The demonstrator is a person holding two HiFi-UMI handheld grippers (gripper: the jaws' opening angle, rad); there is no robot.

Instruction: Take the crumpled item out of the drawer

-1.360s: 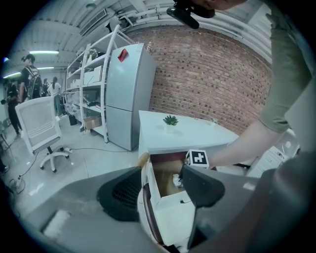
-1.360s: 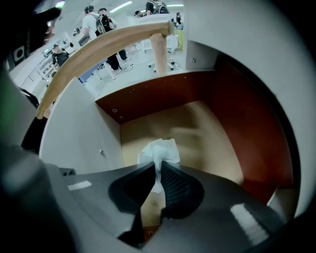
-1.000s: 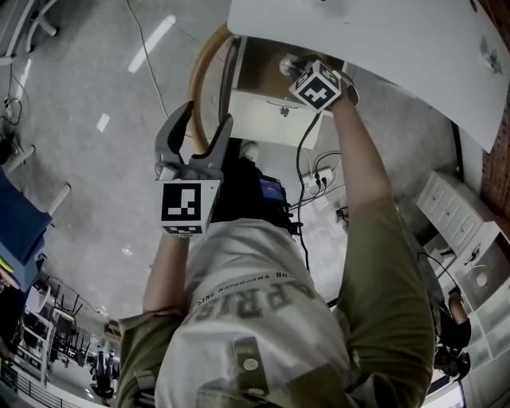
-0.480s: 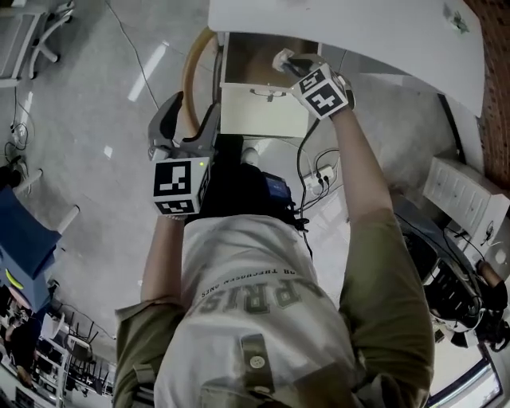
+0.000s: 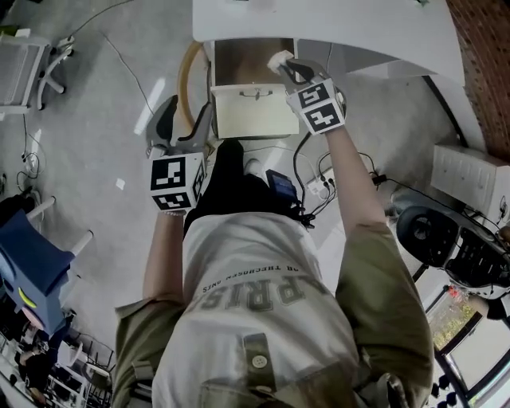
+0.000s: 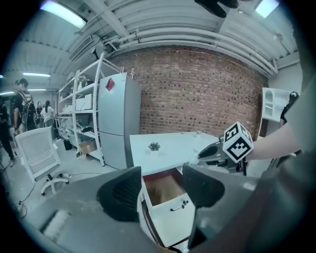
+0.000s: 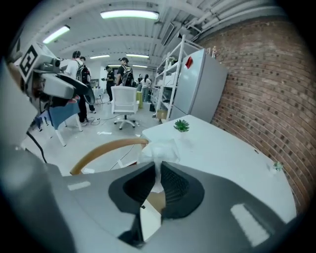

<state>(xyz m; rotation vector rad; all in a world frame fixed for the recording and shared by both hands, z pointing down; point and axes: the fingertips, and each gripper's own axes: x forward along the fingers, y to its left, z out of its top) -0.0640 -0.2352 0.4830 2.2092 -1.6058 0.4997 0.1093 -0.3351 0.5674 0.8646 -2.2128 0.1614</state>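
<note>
Crumpled item, a white wad of thin, creased sheet that looks like paper or tissue, sits pinched in the jaws of the right gripper, above the far right corner of the drawer and clear of its walls. In the right gripper view the wad puffs out in soft folds past the jaw tips, while a narrow twisted tail of it runs down between the two dark, ribbed pads, which close tight on it. The drawer is a white box with a flat front panel and a small dark handle; it stands pulled out from under the surface, a smooth white top with a rounded edge. Its inside shows a plain brown floor inside thin white walls, seen most clearly in the left gripper view. The left gripper hangs just left of the drawer's front, apart from it, and its grey jaws stand open with nothing held; between them only the drawer beyond shows. A chair with a curved, light wooden back rail stands on the left side of the drawer, close to it. On the surface, back from the drawer, sits a small green spiky plant in a pale pot. Beyond the drawer and the surface rises a rough red brick wall.
</note>
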